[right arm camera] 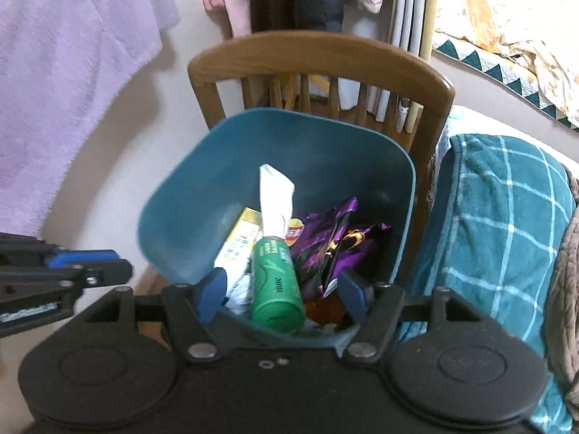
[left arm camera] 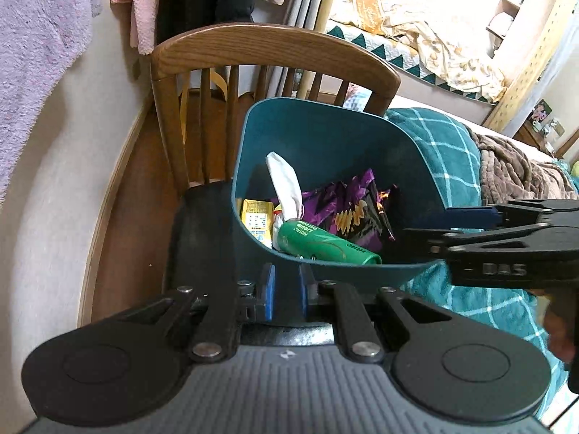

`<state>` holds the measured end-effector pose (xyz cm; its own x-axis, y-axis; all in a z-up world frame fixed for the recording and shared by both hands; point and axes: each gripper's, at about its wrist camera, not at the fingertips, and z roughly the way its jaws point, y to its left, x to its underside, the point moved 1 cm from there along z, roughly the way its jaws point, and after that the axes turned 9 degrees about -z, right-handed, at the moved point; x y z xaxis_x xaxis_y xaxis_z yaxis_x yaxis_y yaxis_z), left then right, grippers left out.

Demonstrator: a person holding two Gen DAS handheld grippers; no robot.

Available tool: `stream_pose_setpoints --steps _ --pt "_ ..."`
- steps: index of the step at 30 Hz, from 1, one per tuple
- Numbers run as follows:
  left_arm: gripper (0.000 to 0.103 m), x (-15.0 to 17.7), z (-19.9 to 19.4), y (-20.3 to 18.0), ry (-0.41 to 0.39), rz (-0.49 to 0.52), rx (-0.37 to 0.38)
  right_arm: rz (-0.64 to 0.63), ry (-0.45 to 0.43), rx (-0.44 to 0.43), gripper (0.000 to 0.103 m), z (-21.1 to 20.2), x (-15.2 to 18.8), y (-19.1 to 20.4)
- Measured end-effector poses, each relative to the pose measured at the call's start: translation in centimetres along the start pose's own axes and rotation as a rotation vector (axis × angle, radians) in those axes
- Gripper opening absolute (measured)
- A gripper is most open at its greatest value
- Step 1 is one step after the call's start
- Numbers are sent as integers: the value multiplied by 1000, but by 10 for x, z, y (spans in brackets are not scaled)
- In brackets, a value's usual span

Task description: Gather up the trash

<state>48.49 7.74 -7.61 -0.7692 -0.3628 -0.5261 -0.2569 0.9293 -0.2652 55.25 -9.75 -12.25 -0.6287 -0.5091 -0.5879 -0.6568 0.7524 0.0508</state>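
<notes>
A teal bin point(left arm camera: 325, 133) point(right arm camera: 289, 144) stands on a wooden chair point(left arm camera: 271, 43) point(right arm camera: 318, 58). Inside lie a green bottle point(left arm camera: 325, 246) point(right arm camera: 277, 289), a white crumpled paper point(left arm camera: 286, 184) point(right arm camera: 275, 195), a purple snack wrapper point(left arm camera: 347, 209) point(right arm camera: 325, 246) and a yellow box point(left arm camera: 257, 217) point(right arm camera: 242, 238). My right gripper point(right arm camera: 282, 294) point(left arm camera: 445, 228) hangs open over the bin's near rim. The bottle lies between its blue pads without touching them. My left gripper point(left arm camera: 286, 294) point(right arm camera: 112, 264) is shut and empty, just outside the bin's wall.
A teal checked blanket point(left arm camera: 441, 152) point(right arm camera: 499, 209) lies on the bed right of the chair, with a brown blanket point(left arm camera: 514, 170) beyond it. A purple towel point(left arm camera: 36, 54) and clothes hang on the wall at left. A hand point(left arm camera: 561, 329) holds the right gripper.
</notes>
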Motion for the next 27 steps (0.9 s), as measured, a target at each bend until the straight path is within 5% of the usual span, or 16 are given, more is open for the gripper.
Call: stream_pose_setpoints --steps 15,23,27 --pt "19 31 -24 -6 -21 12 -37 4 -118 -92 68 -60 45 27" --pt "67 45 -57 -20 -99 5 -66 -39 -193 -112 75 -88 69 41" --pt "74 53 -89 -31 -149 21 -60 -49 -247 -112 83 -115 76 47"
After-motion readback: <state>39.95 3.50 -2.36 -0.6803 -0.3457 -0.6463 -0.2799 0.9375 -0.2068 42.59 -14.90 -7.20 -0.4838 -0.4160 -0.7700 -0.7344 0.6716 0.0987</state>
